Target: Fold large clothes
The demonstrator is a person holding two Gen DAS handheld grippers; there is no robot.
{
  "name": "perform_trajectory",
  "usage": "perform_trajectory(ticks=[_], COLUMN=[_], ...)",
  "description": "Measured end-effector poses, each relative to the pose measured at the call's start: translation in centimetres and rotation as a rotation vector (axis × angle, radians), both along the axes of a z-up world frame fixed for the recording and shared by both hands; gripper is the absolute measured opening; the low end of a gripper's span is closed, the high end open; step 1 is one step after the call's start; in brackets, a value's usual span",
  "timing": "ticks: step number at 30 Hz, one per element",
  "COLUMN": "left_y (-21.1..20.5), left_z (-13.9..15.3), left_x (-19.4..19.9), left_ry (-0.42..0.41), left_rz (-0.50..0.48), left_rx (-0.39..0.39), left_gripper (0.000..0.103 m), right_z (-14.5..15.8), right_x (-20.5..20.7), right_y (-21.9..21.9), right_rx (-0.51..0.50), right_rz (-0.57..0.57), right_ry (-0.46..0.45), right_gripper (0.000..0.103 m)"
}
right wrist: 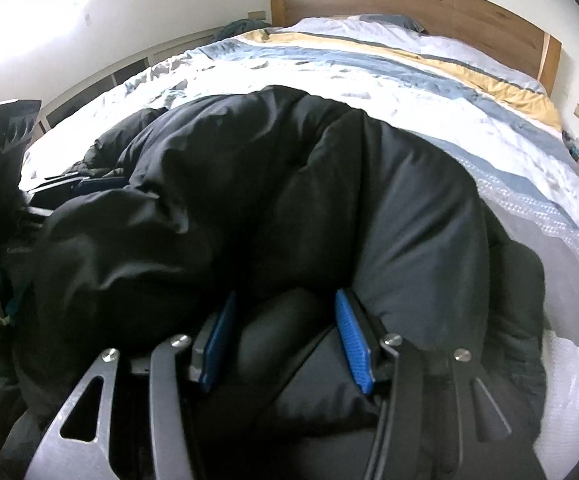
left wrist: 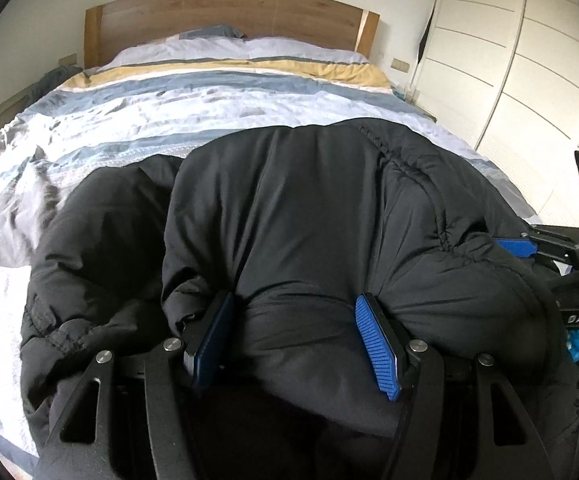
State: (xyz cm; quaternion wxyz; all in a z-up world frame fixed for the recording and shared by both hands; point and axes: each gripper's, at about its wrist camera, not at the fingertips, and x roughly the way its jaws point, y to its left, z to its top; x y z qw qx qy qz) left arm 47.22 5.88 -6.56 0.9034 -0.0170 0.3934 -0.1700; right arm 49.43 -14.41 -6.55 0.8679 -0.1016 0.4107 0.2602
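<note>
Two blue pads of the left gripper (left wrist: 295, 344) stand fairly wide with a thick fold of the black padded jacket (left wrist: 289, 208) bulging between them; the jacket lies bunched on the striped duvet (left wrist: 149, 112) at the foot of the bed, below the wooden headboard (left wrist: 225, 12)

Right wrist view: the right gripper (right wrist: 285, 340) likewise straddles a roll of jacket (right wrist: 269, 184), pads pressing its sides, with the left gripper (right wrist: 85, 184) beside it

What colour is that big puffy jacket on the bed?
Black. The jacket shows best in the left wrist view, lying on the striped duvet.
</note>
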Motion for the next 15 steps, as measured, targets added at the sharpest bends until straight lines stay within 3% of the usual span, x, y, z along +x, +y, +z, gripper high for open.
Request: perform_trajectory(ticks=[4, 10, 13, 15], left_y=[0.6, 1.7, 0.1, -1.5], left_z=[1.2, 6.2, 6.4, 5.8], left_x=[-1.1, -1.3, -0.1, 0.4], left_ry=[-0.002, -0.054, -0.020, 0.003], left_rz=[0.003, 0.053, 0.021, 0.004], left_rx=[0.017, -0.061, -0.087, -0.068], left_gripper=[0.062, 0.066, 0.068, 0.068], right_z=[1.2, 5.6, 6.7, 6.1], right_x=[-1.0, -2.5, -1.0, 0.2], right_y=[-1.0, -2.5, -2.4, -2.0], right_rx=[0.002, 0.018, 0.061, 0.036], right_rz=[0.007, -0.021, -0.058, -0.094], right_ry=[0.005, -0.087, -0.100, -0.092], right_gripper=[0.049, 0.049, 0.049, 0.049])
